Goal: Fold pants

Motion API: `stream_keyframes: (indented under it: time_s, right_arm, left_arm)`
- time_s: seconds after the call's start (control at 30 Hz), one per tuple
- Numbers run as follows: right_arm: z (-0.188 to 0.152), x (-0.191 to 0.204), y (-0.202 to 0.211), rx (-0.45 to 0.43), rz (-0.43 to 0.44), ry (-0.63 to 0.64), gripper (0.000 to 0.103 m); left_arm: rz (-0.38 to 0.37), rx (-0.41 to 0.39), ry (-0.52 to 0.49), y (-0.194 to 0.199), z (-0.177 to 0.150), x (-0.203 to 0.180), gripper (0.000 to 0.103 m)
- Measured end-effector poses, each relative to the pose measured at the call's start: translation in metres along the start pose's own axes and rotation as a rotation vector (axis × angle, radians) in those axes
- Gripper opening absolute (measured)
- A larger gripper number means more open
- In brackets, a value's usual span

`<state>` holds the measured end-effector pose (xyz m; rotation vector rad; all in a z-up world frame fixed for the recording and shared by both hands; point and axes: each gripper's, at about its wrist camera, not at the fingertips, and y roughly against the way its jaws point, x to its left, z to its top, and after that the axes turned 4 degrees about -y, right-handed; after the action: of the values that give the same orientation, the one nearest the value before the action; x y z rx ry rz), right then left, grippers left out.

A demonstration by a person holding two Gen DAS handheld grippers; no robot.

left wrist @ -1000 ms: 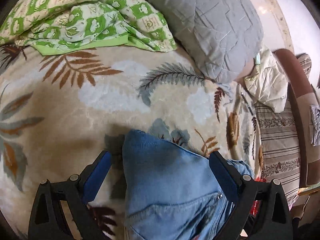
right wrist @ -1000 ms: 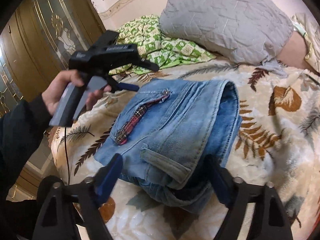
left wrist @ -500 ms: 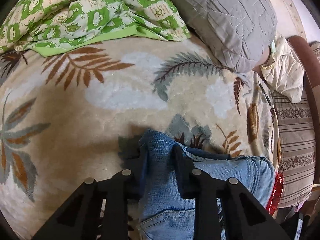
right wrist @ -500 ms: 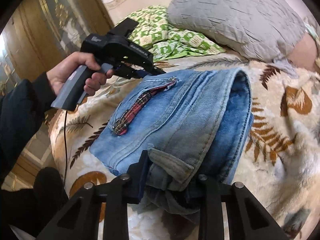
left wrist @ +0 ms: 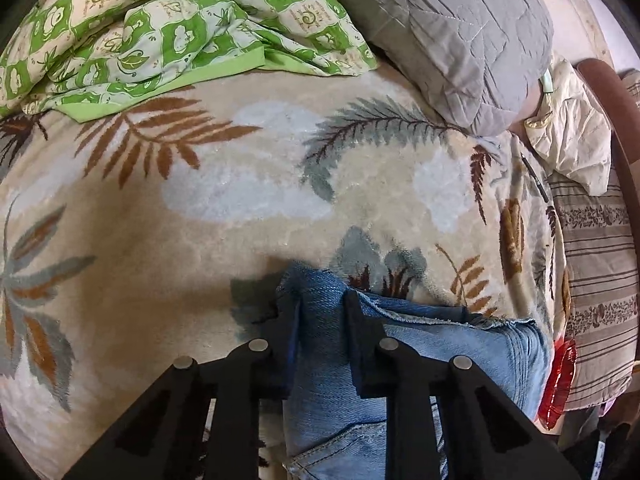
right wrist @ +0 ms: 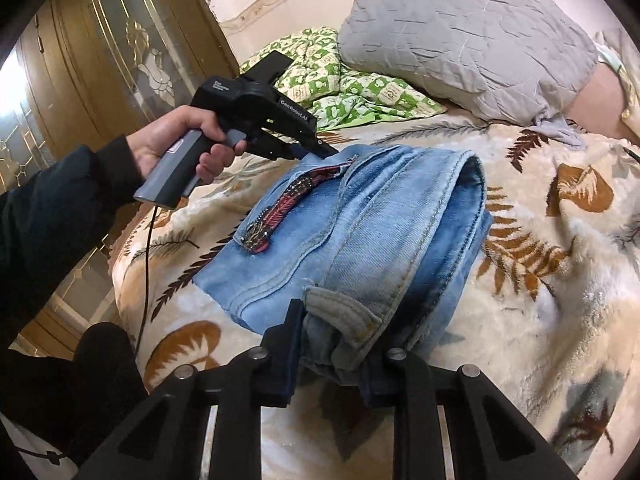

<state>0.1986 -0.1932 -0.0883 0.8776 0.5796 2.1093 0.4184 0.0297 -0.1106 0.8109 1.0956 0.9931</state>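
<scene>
Both grippers have pinched shut since a second ago — left gripper and right gripper clamp the folded jeans at lower centre.

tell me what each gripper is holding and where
Both are shut on the folded jeans: the left gripper pinches one corner of the stack, the right gripper the waistband end.

Folded jeans run off the frame's bottom edge
</scene>
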Motion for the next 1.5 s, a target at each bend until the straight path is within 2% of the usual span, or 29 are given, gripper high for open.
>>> stream_keyframes:
  time_s: [0.07,0.17,0.2,0.23,0.3,0.43,0.5,0.6,0.7,0.8,1.03,1.17,1.2,1.27,1.33,1.37,1.4,1.47,1.5]
  right_arm:
    - [0.002,0.001,0.0,0.003,-0.001,0.0,0.025]
    - [0.007,0.003,0.001,0.016,0.009,0.001,0.043]
    - [0.007,0.005,0.004,0.014,0.004,0.006,0.07]
    - [0.007,0.006,0.009,0.001,-0.001,0.006,0.086]
    - [0.007,0.006,0.02,-0.029,-0.011,0.009,0.087]
    - [0.002,0.005,0.03,-0.011,-0.08,0.04,0.087]
    - [-0.002,0.006,0.032,0.0,-0.113,0.08,0.087]
    - [-0.008,0.015,0.033,0.009,-0.142,0.168,0.087]
    - [-0.014,0.025,0.028,0.047,-0.166,0.266,0.087]
    - [-0.015,0.029,0.02,0.073,-0.171,0.309,0.087]
    - [-0.005,0.029,-0.001,0.139,-0.225,0.334,0.087]
    - [0.001,0.031,-0.011,0.163,-0.249,0.382,0.087]
    - [0.002,0.031,-0.014,0.171,-0.255,0.39,0.087]
    - [0.004,0.031,-0.021,0.182,-0.282,0.401,0.082]
    - [0.006,0.03,-0.022,0.184,-0.282,0.397,0.072]
    - [0.007,0.029,-0.022,0.18,-0.276,0.39,0.069]
    - [0.008,0.029,-0.021,0.177,-0.269,0.389,0.06]
    - [0.009,0.03,-0.02,0.182,-0.24,0.389,0.037]
    - [0.009,0.032,-0.024,0.201,-0.227,0.396,0.026]
  left_arm:
    - [0.025,-0.01,-0.037,0.001,-0.001,-0.004,0.023]
    - [0.064,-0.053,-0.053,0.013,-0.006,-0.009,0.034]
    - [0.059,-0.062,-0.055,0.016,-0.008,-0.01,0.052]
    - [0.054,-0.075,-0.062,0.022,-0.012,-0.011,0.079]
    - [0.048,-0.117,-0.077,0.036,-0.024,-0.013,0.099]
    - [0.023,-0.152,-0.142,0.062,-0.056,-0.017,0.099]
    - [0.013,-0.178,-0.21,0.075,-0.077,-0.023,0.099]
    - [0.044,-0.239,-0.425,0.089,-0.122,-0.042,0.099]
    - [0.134,-0.269,-0.74,0.088,-0.182,-0.063,0.099]
    - [0.166,-0.245,-0.902,0.082,-0.222,-0.072,0.099]
    - [0.293,-0.284,-1.043,0.064,-0.249,-0.086,0.099]
    - [0.355,-0.302,-1.123,0.052,-0.253,-0.091,0.099]
    - [0.362,-0.303,-1.127,0.05,-0.251,-0.091,0.097]
    - [0.343,-0.281,-1.135,0.045,-0.247,-0.09,0.083]
    - [0.306,-0.237,-1.135,0.039,-0.243,-0.09,0.059]
    - [0.309,-0.233,-1.145,0.037,-0.244,-0.091,0.057]
    - [0.32,-0.239,-1.159,0.036,-0.246,-0.091,0.053]
    - [0.355,-0.236,-1.169,0.033,-0.247,-0.091,0.034]
    - [0.348,-0.228,-1.163,0.032,-0.246,-0.089,0.033]
